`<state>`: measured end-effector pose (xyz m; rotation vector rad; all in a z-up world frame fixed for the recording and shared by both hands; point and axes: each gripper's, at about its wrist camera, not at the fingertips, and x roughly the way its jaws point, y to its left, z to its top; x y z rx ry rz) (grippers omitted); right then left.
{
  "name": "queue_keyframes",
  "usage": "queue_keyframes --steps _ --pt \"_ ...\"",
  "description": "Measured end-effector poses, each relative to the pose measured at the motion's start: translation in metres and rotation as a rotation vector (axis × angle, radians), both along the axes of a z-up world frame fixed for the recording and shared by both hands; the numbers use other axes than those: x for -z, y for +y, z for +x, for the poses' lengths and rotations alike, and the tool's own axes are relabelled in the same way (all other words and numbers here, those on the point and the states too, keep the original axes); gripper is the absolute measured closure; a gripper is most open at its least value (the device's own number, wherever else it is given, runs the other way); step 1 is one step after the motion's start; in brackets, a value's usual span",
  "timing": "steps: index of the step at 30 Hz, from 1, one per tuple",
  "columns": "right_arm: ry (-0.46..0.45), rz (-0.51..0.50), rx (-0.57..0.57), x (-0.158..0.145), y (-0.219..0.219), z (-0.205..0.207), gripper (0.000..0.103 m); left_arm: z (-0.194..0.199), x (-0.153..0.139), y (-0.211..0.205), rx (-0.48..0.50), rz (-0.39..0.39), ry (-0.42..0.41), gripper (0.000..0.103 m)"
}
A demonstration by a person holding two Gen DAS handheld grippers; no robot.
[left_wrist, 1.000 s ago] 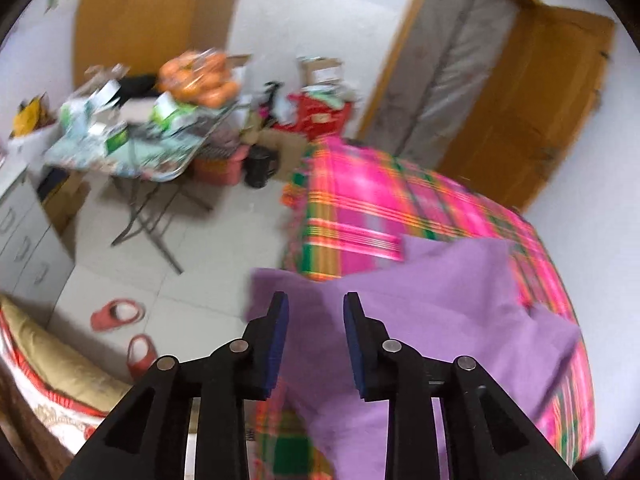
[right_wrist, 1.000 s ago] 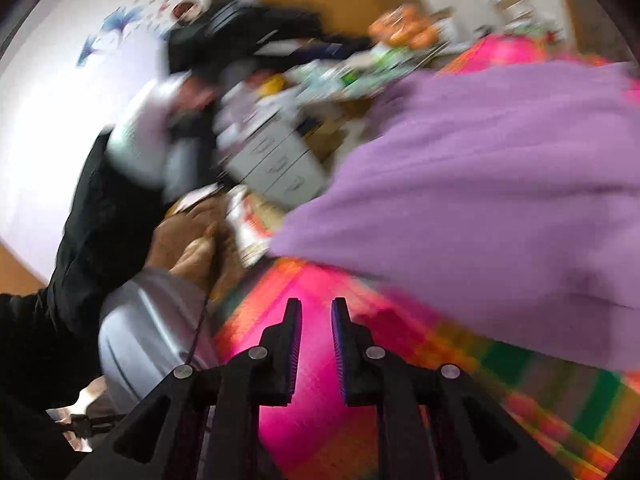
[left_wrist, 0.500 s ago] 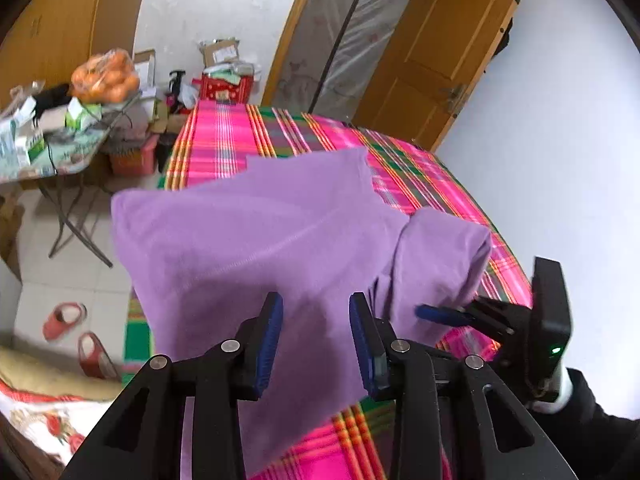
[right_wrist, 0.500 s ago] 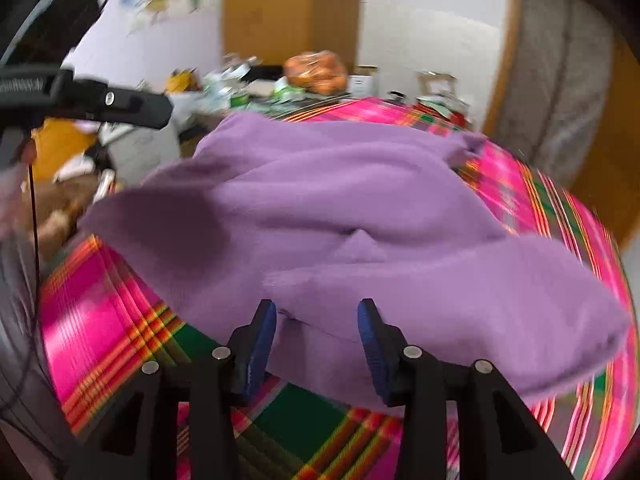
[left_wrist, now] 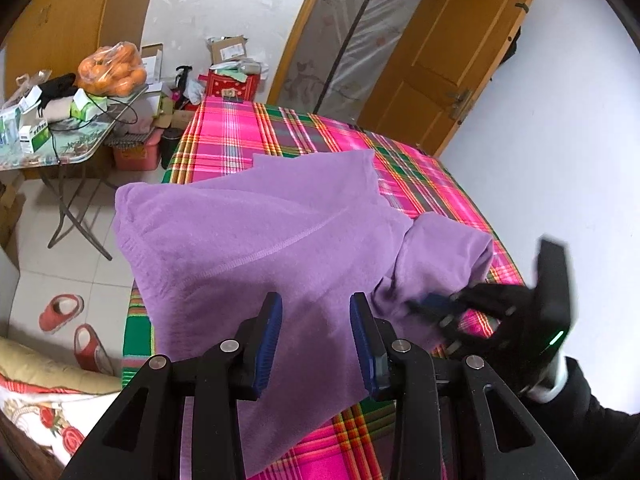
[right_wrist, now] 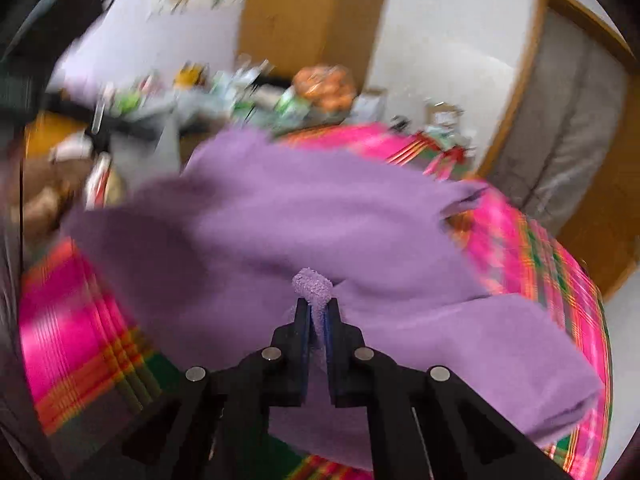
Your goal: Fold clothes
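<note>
The purple garment (left_wrist: 256, 240) is spread across the pink plaid bedspread (left_wrist: 240, 136), one corner hanging out past the bed's edge toward the tiled floor (left_wrist: 76, 268), and it fills the space under both tools. The right gripper (right_wrist: 316, 312) has its two fingers pressed together on a pinch of the cloth, a small fuzzy tuft poking up between the tips; in the left wrist view this gripper (left_wrist: 436, 304) shows blurred at the garment's right-hand bunched end. The left gripper (left_wrist: 316, 312) has its blue-padded fingers (left_wrist: 270, 332) spread wide apart, with the fabric lying below and ahead of them and nothing between the pads. The garment is a soft fleecy lilac, with a stitched seam running diagonally across its broad panel and a rolled, rumpled lump on the right side; its far edge lies flat in a squared corner on the plaid. Beyond the bed stand a folding table (left_wrist: 60, 152) cluttered with boxes, a bag of oranges (left_wrist: 112, 70) on it, a pair of red slippers (left_wrist: 76, 328) on the floor, and a wooden door (left_wrist: 448, 56) at the back.
</note>
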<state>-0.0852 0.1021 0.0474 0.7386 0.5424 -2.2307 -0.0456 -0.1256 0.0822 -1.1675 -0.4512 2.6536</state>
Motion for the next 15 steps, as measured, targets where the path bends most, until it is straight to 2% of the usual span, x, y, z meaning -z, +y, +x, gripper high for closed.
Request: queue_keyframes --steps 2,5,10,13,15 --pt "0.051 -0.087 0.106 -0.028 0.028 -0.01 0.096 0.001 -0.001 0.001 0.002 -0.004 0.004 0.067" --pt "0.138 -0.214 0.336 -0.073 0.089 -0.031 0.096 0.001 -0.002 0.002 0.005 -0.01 0.009 0.067" --pt "0.124 -0.289 0.628 -0.078 0.172 -0.035 0.095 0.003 -0.003 0.004 0.009 -0.02 0.018 0.067" --pt "0.105 -0.325 0.798 -0.076 0.22 -0.035 0.087 0.004 -0.004 0.006 0.017 -0.028 0.022 0.067" --pt "0.092 -0.349 0.911 -0.076 0.252 -0.036 0.068 0.006 0.0 0.017 0.049 -0.047 0.018 0.067"
